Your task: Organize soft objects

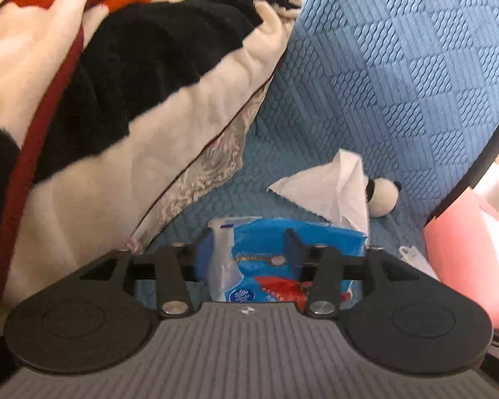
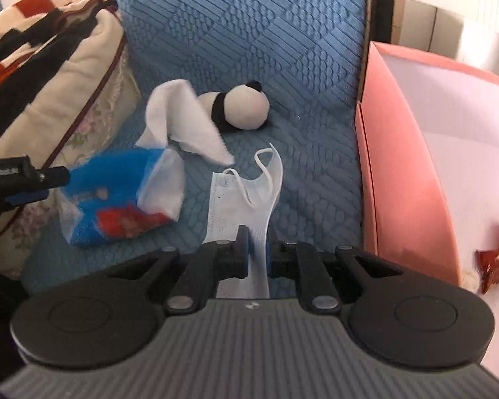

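Right gripper (image 2: 256, 253) pinches white pleated face mask (image 2: 246, 196), left gripper (image 1: 246, 247) half-open around blue plastic tissue pack (image 1: 276, 252), panda plush (image 2: 241, 108) unsorted, pink box (image 2: 412, 179) nearly empty.

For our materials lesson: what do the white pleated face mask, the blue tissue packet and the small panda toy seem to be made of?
White pleated face mask: probably non-woven fabric, matte, with elastic loops. Blue tissue packet: thin glossy plastic film, crinkled. Small panda toy: seemingly soft plush, matte.

I see a home bedroom: a blue quilted mattress (image 2: 243, 33), a folded blanket (image 1: 116, 66) upper left, a floral pillow (image 2: 83, 126).
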The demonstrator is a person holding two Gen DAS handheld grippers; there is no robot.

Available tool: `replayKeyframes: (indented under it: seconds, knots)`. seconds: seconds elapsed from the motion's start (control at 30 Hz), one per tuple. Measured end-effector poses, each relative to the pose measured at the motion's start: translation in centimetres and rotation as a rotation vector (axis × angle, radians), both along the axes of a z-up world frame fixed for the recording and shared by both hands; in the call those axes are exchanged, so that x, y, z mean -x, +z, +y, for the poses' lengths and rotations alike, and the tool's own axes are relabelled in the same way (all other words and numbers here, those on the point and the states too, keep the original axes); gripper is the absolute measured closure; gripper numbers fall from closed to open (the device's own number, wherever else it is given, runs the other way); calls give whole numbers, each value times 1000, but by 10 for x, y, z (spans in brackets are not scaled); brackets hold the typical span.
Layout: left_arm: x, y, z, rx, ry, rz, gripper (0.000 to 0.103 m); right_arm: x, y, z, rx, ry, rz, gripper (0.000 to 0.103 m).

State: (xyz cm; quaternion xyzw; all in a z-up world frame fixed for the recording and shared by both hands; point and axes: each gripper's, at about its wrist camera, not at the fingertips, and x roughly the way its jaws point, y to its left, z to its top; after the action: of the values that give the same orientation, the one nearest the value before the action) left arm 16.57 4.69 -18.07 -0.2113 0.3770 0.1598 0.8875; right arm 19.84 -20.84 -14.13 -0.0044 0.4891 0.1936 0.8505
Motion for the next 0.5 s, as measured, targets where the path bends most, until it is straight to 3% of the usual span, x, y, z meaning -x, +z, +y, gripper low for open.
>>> replayKeyframes:
  seconds: [0.1,0.2,0.27,0.33,0.5]
  knots:
    - [2,8,-2,-13,-9,-28,38,0,-1,-2,-3,-8,10,88]
    - [2,14,-7,-17,-42,-68,38,0,-1,0,0,-2,9,87]
    - [-1,17,-12,-18,-85,-93,38,-1,-1,1,8,-1,6,68]
    - [-7,19,-17,-26,-128,-116,38,-1,-1,1,17,1,-4,59]
    - [-26,21,-29,-61,-208,-179,38,-2,3,0,-17,-4,-40,48]
